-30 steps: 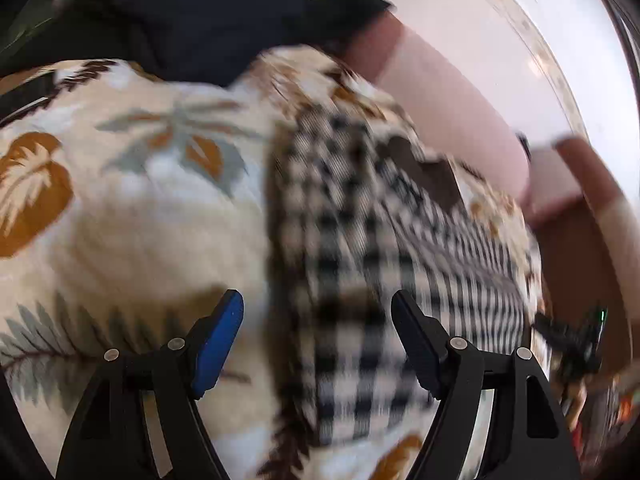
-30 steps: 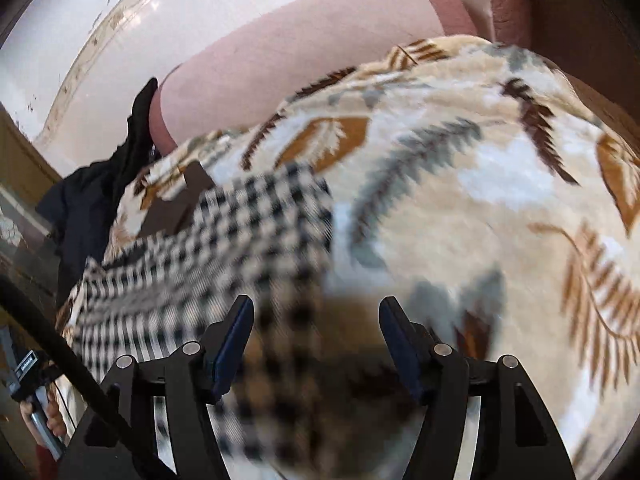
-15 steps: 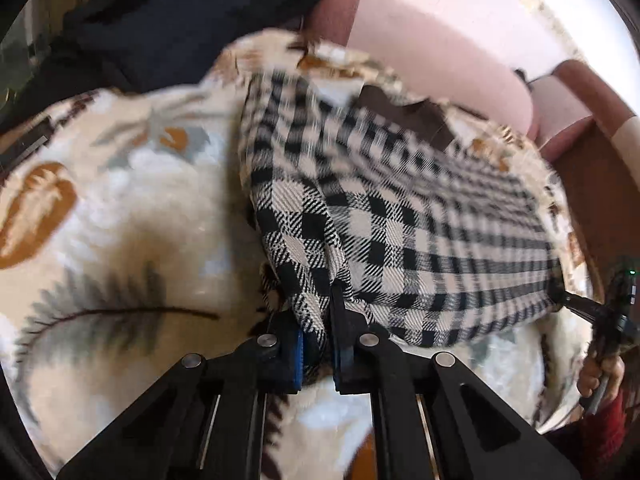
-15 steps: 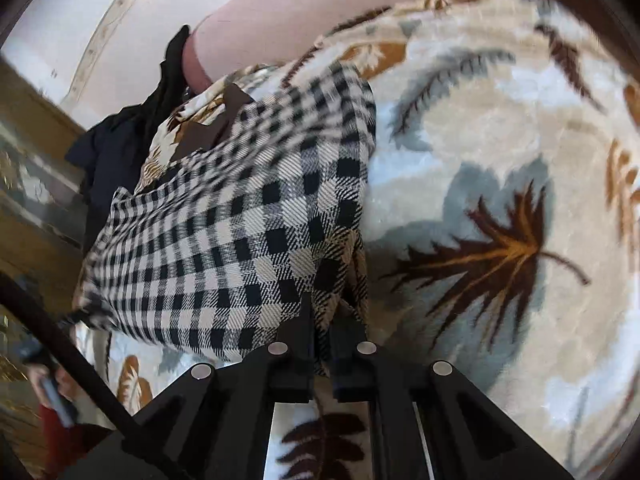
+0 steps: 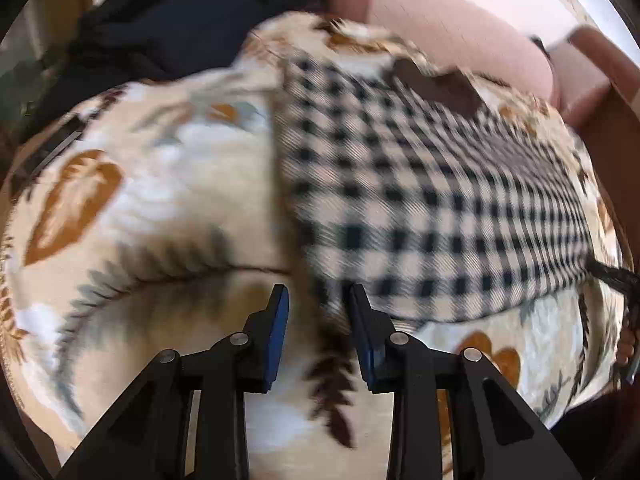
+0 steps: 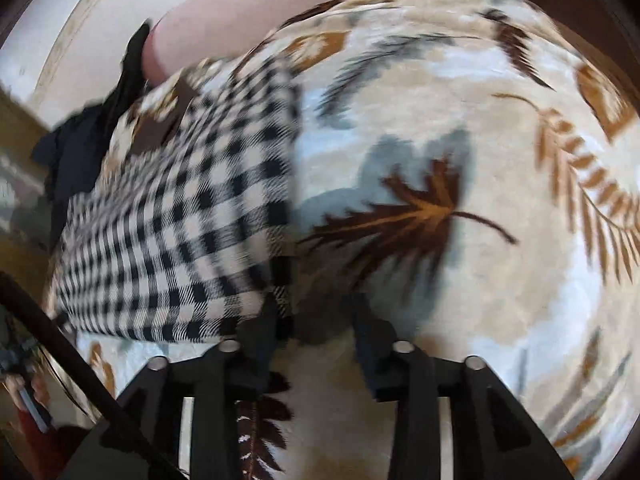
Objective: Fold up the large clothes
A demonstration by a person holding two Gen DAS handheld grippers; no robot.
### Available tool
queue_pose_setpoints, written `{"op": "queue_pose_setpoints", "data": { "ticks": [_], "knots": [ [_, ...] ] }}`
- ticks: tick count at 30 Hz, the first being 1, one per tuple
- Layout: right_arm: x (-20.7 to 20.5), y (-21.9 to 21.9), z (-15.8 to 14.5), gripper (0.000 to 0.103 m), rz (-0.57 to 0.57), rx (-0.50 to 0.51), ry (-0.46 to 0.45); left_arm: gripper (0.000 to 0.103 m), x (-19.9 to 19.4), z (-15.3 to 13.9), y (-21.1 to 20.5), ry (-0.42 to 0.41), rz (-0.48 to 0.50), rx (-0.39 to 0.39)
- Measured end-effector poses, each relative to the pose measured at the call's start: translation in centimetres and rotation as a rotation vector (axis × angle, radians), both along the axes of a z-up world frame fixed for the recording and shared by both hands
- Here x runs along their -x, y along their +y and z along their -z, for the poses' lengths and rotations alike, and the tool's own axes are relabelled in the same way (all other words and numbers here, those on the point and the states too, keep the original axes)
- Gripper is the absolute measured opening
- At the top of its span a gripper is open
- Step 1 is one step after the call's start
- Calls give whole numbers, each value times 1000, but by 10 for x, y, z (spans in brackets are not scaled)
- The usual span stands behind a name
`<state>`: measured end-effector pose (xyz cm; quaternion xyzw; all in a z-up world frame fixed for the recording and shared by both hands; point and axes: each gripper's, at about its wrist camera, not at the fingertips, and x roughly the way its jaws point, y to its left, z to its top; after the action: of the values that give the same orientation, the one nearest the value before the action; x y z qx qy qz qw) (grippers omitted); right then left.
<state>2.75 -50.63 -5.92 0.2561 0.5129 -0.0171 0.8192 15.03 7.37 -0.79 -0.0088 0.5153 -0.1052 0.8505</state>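
A black-and-white checked garment (image 5: 420, 208) with a brown collar (image 5: 436, 84) lies flat on a leaf-patterned blanket (image 5: 140, 208). My left gripper (image 5: 318, 296) hovers at its near left corner. The blue pads are parted and the jaws are opening. The cloth corner lies between them, close to the right pad, with no pad pressing on it. In the right wrist view the same garment (image 6: 180, 220) fills the left half. My right gripper (image 6: 316, 312) stands at its near right corner, jaws opening. The corner lies loose by the left finger (image 6: 260, 328).
Dark clothes (image 5: 180, 12) are piled at the blanket's far left. A pink cushion (image 5: 440, 16) runs along the back, with a brown wooden edge (image 5: 612, 120) to the right. A person's hand (image 5: 626, 350) shows at the right rim. Blanket (image 6: 460, 140) stretches away right of the garment.
A second ago both grippers were wide open over the garment. Half a second ago each was shut on a corner. Now both have parted and the corners lie loose on the blanket.
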Motion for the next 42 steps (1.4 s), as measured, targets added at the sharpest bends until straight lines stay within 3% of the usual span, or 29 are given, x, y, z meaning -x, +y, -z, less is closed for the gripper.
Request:
{"op": "queue_pose_setpoints", "data": {
  "ticks": [2, 6, 8, 11, 13, 17, 22, 27, 31, 37, 42],
  "knots": [
    [5, -11, -9, 44, 53, -24, -46, 33, -5, -8, 22, -25, -73, 47],
    [5, -5, -44, 46, 117, 149, -169, 33, -18, -13, 49, -39, -213, 161],
    [-2, 9, -58, 46, 102, 172, -242, 33, -22, -16, 43, -53, -209, 180],
    [-20, 45, -66, 46, 7, 193, -291, 34, -24, -24, 16, -108, -154, 142],
    [-37, 70, -63, 46, -59, 185, -282, 41, -29, -27, -6, -126, -106, 137],
    [-58, 108, -49, 45, -148, 188, -249, 42, -44, -20, -42, -117, -42, 121],
    [-84, 118, -21, 45, -168, 206, -177, 47, -74, 9, -68, -57, -47, 60],
    [-95, 98, -4, 44, -144, 116, -119, 51, -96, 27, -60, 35, -111, 98],
    [-95, 104, -7, 44, -149, 154, -117, 51, -94, 19, -59, 27, -109, 101],
    [-78, 129, -38, 45, -179, 252, -227, 55, -93, -14, -17, -53, -186, 256],
    [-59, 178, -52, 52, -328, 234, -303, 59, -112, -8, 18, -49, -245, 306]
  ]
}}
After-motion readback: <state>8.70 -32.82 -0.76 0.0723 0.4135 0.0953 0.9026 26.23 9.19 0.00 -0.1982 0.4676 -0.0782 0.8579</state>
